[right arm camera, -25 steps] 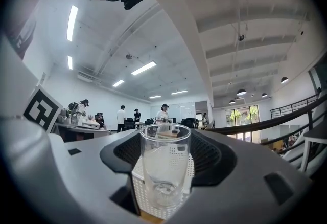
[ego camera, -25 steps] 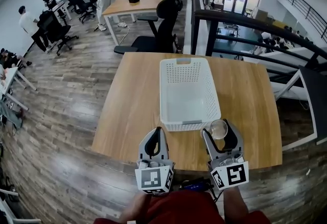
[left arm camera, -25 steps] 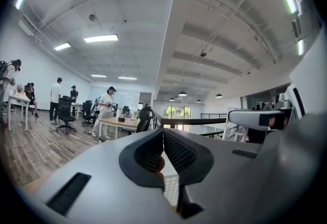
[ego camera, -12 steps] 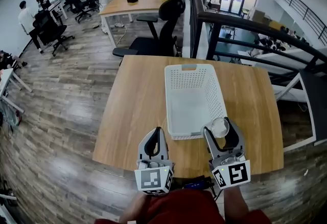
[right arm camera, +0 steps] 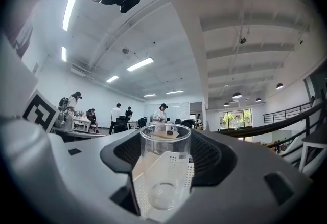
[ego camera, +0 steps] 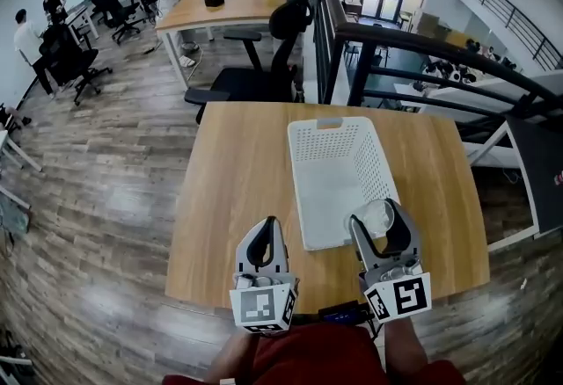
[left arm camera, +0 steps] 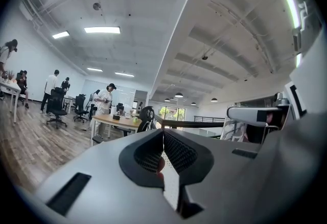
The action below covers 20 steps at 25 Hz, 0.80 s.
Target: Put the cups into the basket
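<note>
Just over the basket [ego camera: 300, 170] — right gripper [ego camera: 376, 214] tight around clear cup [right arm camera: 164, 166]; left gripper [ego camera: 268, 225] closed, empty.

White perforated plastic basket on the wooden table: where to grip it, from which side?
Likely the near short rim of the white perforated plastic basket, jaws straddling the thin upright wall from above; that end is nearest in the head view.

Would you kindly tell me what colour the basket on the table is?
The basket is white, perforated; head view shows it best.

Right gripper [ego camera: 378, 215] carried the cup [ego camera: 376, 220] forward over the basket [ego camera: 334, 181].
</note>
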Motion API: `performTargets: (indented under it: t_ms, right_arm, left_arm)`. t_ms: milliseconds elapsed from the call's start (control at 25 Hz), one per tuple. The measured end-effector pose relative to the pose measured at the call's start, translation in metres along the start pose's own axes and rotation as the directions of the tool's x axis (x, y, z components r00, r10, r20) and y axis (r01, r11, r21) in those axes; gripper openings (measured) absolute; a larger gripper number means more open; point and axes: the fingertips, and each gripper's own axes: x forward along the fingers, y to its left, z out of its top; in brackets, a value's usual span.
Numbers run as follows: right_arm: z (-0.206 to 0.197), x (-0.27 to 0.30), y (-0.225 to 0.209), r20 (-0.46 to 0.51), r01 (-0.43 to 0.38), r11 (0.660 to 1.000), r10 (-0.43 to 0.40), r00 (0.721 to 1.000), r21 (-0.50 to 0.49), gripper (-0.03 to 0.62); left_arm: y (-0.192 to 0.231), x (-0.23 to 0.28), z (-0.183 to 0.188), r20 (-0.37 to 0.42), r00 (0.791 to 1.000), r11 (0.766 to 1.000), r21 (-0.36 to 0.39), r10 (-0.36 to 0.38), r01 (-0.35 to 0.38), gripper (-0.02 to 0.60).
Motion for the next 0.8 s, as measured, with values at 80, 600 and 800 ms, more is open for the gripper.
performTargets:
  t_ms: [80,600,800]
  right_arm:
    - [0.002,0.003,0.002,-0.001,0.016,1.0,-0.016,1.0,-0.005,0.284]
    - [-0.006,0.029,-0.018,-0.023,-0.007,1.0,0.007,1.0,-0.002,0.284]
    - [-0.008,0.044,-0.028,-0.022,-0.032,0.999,0.032,0.999,-0.001,0.284]
  left_arm:
    - [0.004,0.005,0.002,-0.002,1.0,1.0,-0.006,-0.016,0.016,0.008]
    - [0.015,0.034,0.0,-0.015,1.0,1.0,-0.005,0.018,-0.018,0.008]
    - [0.015,0.045,0.0,-0.015,0.999,0.999,-0.007,0.041,-0.041,0.008]
